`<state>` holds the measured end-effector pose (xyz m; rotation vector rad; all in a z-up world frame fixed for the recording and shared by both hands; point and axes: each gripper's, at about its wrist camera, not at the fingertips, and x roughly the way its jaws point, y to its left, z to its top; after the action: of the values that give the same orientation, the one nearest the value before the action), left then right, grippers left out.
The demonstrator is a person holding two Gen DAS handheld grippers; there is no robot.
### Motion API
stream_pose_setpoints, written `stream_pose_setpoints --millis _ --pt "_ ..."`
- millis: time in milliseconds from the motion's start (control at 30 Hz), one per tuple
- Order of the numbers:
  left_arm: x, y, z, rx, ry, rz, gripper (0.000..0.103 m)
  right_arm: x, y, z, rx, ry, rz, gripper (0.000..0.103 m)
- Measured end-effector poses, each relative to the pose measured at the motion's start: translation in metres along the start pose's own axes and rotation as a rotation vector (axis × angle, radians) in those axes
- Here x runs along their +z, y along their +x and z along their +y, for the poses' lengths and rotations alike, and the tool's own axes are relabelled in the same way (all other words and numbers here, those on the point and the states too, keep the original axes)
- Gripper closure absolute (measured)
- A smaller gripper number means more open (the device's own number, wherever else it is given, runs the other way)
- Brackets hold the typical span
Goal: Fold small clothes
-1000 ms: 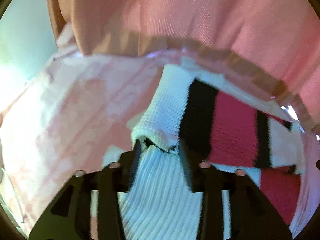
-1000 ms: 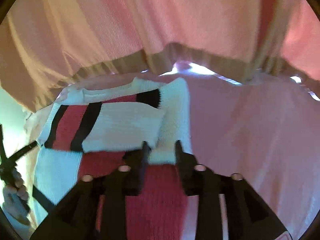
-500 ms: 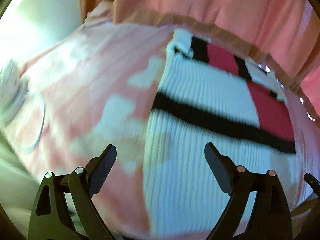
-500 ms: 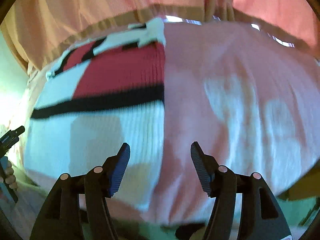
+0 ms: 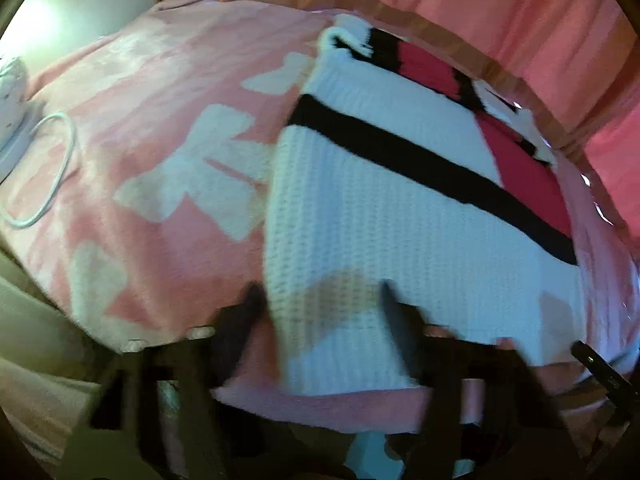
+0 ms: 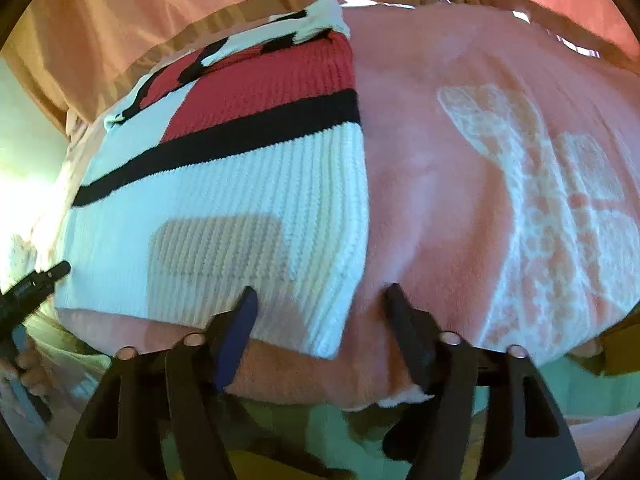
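Knitwear lies flat on the pink blanket: a small sweater in white, red and black, its hem along the blanket's near edge and its folded sleeves up by the far edge, under the pink curtain. Both tools are off it. The right gripper hangs with fingers spread and nothing between them, straddling the sweater's near right corner; the left gripper, blurred, is likewise released, above the near left corner.

To my eye the next fold is hem up to shoulders. Doing it well means each tool pinching its own corner through both knit layers, not the blanket beneath, which is soft and would come up too. Then lift the two corners level and together, carry them toward the far edge, and lay the hem square over the sleeves. The ribbed knit looks thick and springy, so press before letting go. A white cable loop near the blanket's left edge is well apart.
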<state>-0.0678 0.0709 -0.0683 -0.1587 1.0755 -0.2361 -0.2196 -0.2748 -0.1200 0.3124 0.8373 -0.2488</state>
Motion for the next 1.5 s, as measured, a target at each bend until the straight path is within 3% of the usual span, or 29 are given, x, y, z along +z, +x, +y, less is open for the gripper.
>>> stream_pose_setpoints --millis 33,67,133,200,400,567,767,933,1067,1200,1267,1367,1500 --pt "0.001 0.001 -0.002 -0.012 0.004 0.007 0.081 0.002 0.001 0.001 -0.013 -0.009 -0.004 0.073" --pt "0.001 0.003 -0.003 -0.023 0.004 0.018 0.089 0.003 0.001 -0.001 -0.017 -0.007 -0.007 0.084" --pt "0.002 0.001 -0.006 -0.036 0.009 0.021 0.091 0.006 -0.003 -0.01 0.016 0.034 -0.017 0.096" --pt "0.004 -0.012 -0.012 -0.038 0.037 -0.011 0.092 0.006 -0.014 -0.019 0.1 0.082 -0.037 0.097" --pt "-0.012 -0.068 -0.024 -0.088 0.061 -0.072 0.093 -0.009 -0.076 -0.021 0.148 0.064 -0.152 0.098" --pt "-0.046 -0.116 -0.022 -0.134 0.064 -0.084 0.093 -0.043 -0.123 -0.028 0.145 0.035 -0.181 0.098" --pt "-0.096 -0.163 -0.017 -0.164 0.093 -0.078 0.093 -0.107 -0.169 -0.038 0.12 0.01 -0.14 0.098" --pt "-0.108 -0.214 -0.02 -0.177 0.112 -0.121 0.093 -0.12 -0.221 -0.033 0.131 -0.005 -0.199 0.098" --pt "-0.058 -0.241 -0.042 -0.177 0.191 -0.233 0.093 -0.062 -0.255 -0.027 0.16 -0.061 -0.38 0.097" --pt "0.029 -0.219 -0.07 -0.119 0.241 -0.339 0.092 0.027 -0.228 -0.026 0.187 -0.051 -0.443 0.097" --pt "0.068 -0.189 -0.08 -0.085 0.246 -0.331 0.092 0.071 -0.197 -0.024 0.215 -0.018 -0.405 0.097" --pt "0.128 -0.111 -0.094 0.034 0.237 -0.278 0.092 0.132 -0.133 -0.031 0.224 0.032 -0.315 0.097" --pt "0.171 -0.022 -0.094 0.086 0.216 -0.177 0.092 0.187 -0.04 -0.043 0.174 0.112 -0.187 0.097"
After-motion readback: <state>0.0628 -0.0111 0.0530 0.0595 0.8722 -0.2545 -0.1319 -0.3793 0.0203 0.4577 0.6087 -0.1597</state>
